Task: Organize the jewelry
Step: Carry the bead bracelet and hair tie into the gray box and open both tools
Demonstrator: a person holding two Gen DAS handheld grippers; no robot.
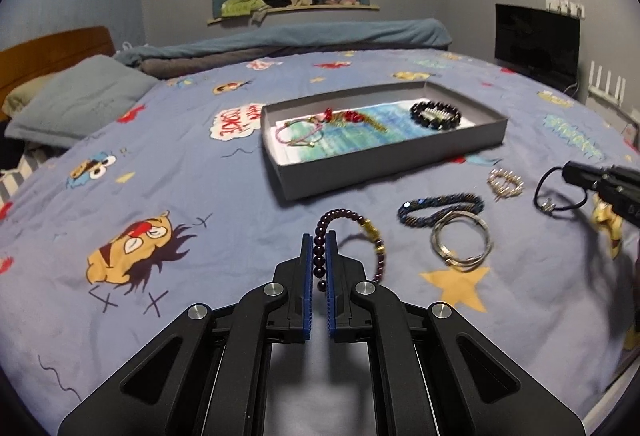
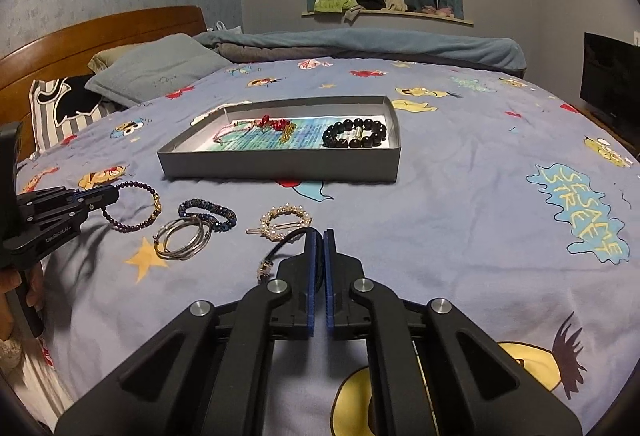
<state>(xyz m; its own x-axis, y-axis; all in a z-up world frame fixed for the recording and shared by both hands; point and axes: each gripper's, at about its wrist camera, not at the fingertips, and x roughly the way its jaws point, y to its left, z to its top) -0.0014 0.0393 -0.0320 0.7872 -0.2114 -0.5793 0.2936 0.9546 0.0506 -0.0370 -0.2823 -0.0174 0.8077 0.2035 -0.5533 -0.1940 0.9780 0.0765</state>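
Observation:
My left gripper is shut on a dark purple bead bracelet with gold beads, held just above the bedspread; it also shows in the right wrist view. My right gripper is shut on a black cord bracelet with a metal clasp, which also shows in the left wrist view. A grey box holds a black bead bracelet, a red-beaded chain and a pink cord bracelet.
On the bedspread lie a blue beaded bracelet, silver bangles and a pearl hair clip. Pillows and a folded blanket lie at the far side. A black screen stands at the right.

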